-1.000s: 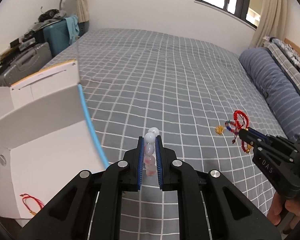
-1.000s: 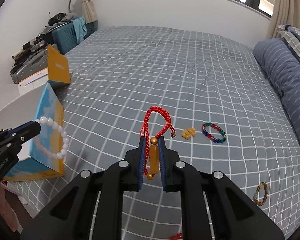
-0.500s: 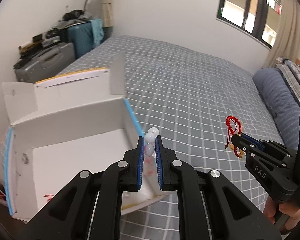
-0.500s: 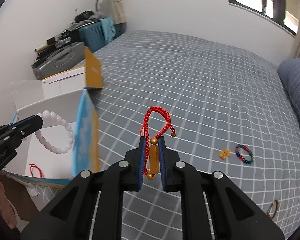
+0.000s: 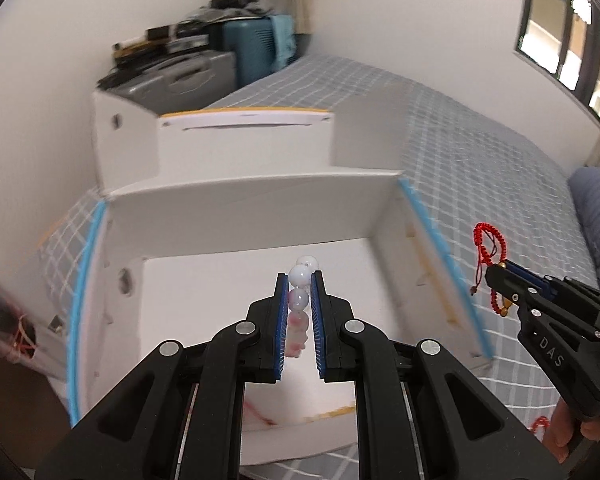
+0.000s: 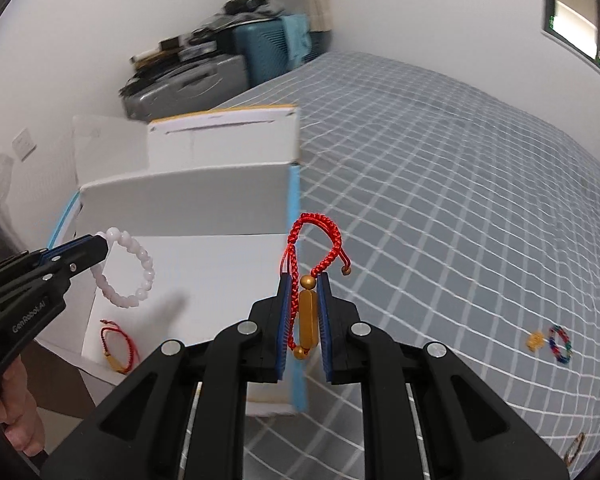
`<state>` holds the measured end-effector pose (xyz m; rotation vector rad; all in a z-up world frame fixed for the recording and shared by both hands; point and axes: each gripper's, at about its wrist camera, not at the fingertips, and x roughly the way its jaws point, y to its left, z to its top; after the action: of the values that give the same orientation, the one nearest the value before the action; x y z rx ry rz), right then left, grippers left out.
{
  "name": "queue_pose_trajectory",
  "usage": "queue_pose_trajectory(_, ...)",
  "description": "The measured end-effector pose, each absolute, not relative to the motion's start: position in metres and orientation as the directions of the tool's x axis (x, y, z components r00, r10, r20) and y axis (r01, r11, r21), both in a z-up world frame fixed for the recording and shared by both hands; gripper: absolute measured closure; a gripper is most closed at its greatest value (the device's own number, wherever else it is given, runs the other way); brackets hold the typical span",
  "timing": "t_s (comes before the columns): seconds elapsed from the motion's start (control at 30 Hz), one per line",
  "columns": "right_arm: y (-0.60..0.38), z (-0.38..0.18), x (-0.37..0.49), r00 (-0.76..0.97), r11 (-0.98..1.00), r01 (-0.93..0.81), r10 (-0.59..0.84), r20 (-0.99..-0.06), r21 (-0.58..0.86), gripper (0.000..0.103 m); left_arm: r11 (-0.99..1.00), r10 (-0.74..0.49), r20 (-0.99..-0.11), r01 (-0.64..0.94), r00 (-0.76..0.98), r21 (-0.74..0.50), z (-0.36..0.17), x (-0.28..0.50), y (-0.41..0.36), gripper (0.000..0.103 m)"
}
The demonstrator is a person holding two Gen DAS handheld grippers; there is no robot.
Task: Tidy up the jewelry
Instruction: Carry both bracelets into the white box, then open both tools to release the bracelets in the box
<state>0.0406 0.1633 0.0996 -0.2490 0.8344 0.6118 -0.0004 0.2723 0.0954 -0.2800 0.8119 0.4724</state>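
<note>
Left gripper (image 5: 299,280) jaws pinch white bead bracelet (image 6: 130,270) over white cardboard box (image 5: 240,208): light, slippery, dangling.

Right gripper (image 6: 304,280) jaws clamp red braided cord bracelet (image 6: 314,248) by rigid gold bar, box at 10 o'clock.

Both tools moved over box (image 5: 236,204).

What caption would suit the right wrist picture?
Right gripper holds a red cord bracelet beside the white box; left gripper dangles a white bead bracelet over it.
</note>
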Motion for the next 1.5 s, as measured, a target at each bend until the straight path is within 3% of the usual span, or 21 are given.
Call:
queue_pose_trajectory(0.43, 0.233, 0.052, 0.032, 0.422, 0.748, -0.664, 0.380, -0.823, 0.006, 0.091, 0.804, 0.312, -0.804, -0.592, 0.507, -0.062, 0.054, -0.027, 0.325, 0.092)
queue_pose_trajectory(1.03, 0.250, 0.018, 0.033, 0.339, 0.752, -0.659, 0.317, -0.886, 0.017, 0.088, 0.796, 0.298, -0.851, -0.605, 0.431, -0.028, 0.028, -0.015, 0.339, 0.091)
queue_pose_trajectory(1.3, 0.247, 0.029, 0.028, 0.367, 0.747, -0.665, 0.344, -0.864, 0.015, 0.061, 0.791, 0.309, -0.839, -0.611, 0.448, -0.035, 0.036, -0.018, 0.337, 0.087)
queue_pose_trajectory(1.5, 0.244, 0.044, 0.022, 0.414, 0.740, -0.673, 0.357, -0.838, -0.017, 0.042, 0.788, 0.346, -0.813, -0.616, 0.469, -0.020, 0.049, -0.024, 0.330, 0.055)
